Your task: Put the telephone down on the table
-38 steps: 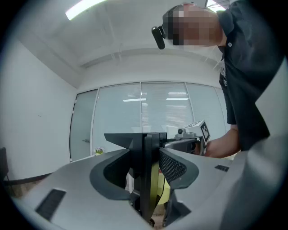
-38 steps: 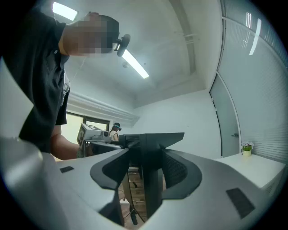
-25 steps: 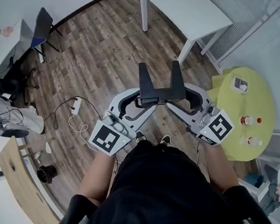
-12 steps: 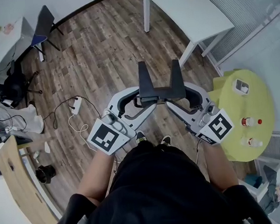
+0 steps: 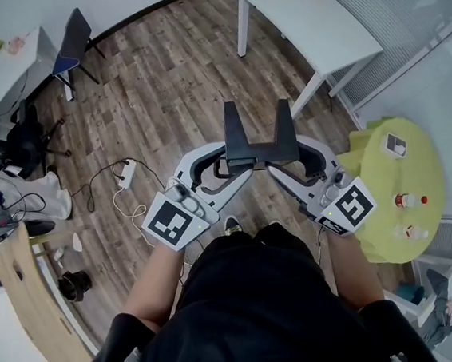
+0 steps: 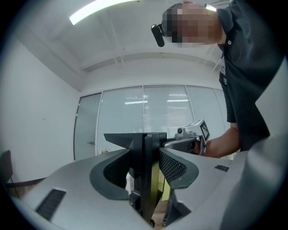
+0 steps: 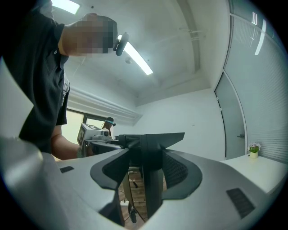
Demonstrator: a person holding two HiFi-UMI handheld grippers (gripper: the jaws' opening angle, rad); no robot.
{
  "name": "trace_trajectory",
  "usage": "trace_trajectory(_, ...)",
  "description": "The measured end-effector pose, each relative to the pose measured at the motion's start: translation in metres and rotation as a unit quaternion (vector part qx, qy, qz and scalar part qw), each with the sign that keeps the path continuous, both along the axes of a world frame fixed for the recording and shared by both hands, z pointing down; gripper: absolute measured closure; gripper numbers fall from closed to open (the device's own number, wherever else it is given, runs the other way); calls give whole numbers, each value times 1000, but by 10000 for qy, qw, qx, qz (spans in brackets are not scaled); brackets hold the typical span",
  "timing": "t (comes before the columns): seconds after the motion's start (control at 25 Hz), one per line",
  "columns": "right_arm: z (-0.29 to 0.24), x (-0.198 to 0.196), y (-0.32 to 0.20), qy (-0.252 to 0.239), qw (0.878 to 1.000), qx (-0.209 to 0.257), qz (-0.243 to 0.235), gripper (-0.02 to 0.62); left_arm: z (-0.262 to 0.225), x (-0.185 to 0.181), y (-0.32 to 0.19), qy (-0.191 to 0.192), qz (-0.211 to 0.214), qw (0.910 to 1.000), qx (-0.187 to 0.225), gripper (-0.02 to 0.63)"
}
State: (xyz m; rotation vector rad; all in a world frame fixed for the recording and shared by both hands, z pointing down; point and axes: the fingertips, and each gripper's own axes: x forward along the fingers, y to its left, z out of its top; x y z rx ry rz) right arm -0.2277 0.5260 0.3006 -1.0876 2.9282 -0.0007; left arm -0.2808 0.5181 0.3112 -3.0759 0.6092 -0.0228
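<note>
The telephone (image 5: 259, 144) lies between the left hand-held gripper (image 5: 229, 168) and the right hand-held gripper (image 5: 285, 164), with the table (image 5: 314, 22) beyond.

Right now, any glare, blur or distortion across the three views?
Head view: sharp, evenly lit, fisheye bows the floor. Left gripper view: dark vignette at the corners, ceiling light blown out, telephone close up and dark. Right gripper view: same vignette, light strip glares, telephone in silhouette.

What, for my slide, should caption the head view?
Left gripper and right gripper hold a black telephone above the wood floor.
</note>
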Motion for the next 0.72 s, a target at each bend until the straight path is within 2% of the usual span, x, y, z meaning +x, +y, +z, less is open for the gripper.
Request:
trace_trajectory(0.44, 2, -15, -30, -35, 9998, 0, -174, 364, 2, -16, -29, 19, -166, 9999, -30, 399)
trace_trajectory(0.72, 0, -9, -73, -42, 9992, 47, -399, 364, 0, -10, -69, 1, -349, 9994, 33, 399)
